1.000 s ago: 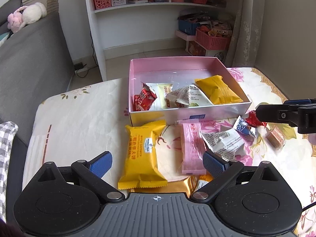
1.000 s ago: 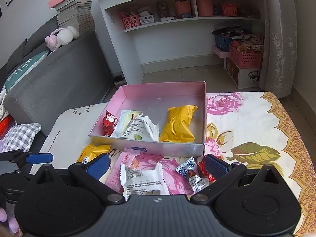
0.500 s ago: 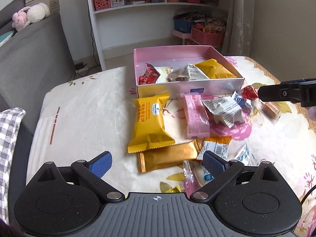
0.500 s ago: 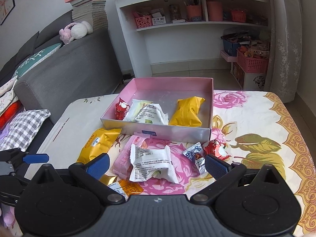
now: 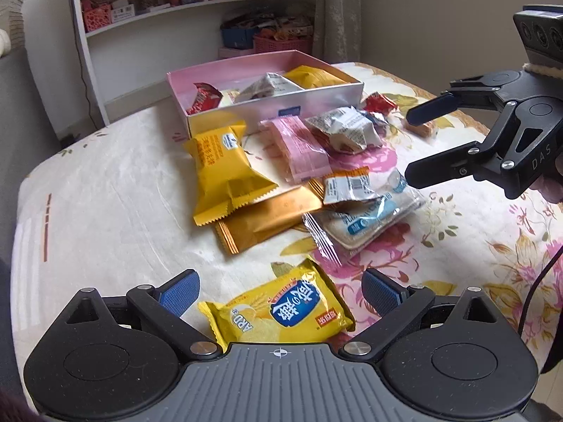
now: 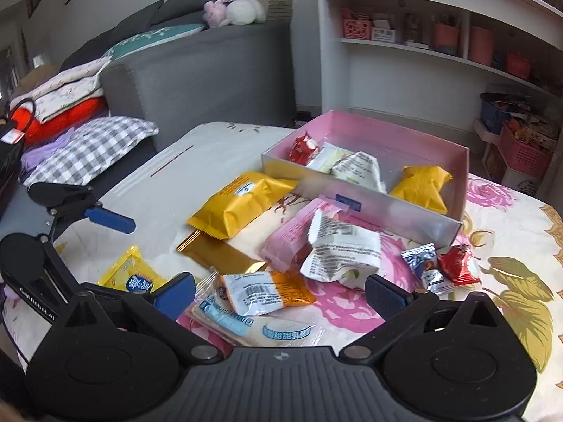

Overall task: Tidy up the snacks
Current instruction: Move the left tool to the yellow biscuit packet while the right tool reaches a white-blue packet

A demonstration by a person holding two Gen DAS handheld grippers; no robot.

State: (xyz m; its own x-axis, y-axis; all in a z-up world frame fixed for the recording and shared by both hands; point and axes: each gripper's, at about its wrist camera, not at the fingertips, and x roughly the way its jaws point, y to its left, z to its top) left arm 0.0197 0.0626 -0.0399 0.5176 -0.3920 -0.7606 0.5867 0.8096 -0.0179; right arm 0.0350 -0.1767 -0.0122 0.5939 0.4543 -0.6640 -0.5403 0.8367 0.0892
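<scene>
I held my left claw (image 5: pixel 278 290) spread over the near yellow crinkled snack packet (image 5: pixel 281 311); my right claw (image 6: pixel 279 293) was spread above loose wrappers, the pink cardboard box (image 6: pixel 366 172) farther off.

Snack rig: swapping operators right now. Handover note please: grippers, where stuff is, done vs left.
Left gripper: open, empty, over the yellow packet with a blue logo near the table's front edge.
Right gripper: open, empty, above the orange-and-white packet and the clear blue-print packet.
Pink box: holds four snacks: a red one, a pale one, a white one, a yellow one.
Left on the floral tablecloth: big yellow packet, gold bar, pink packet, white crinkled packet, and small candies by the box.
Nothing is held.
</scene>
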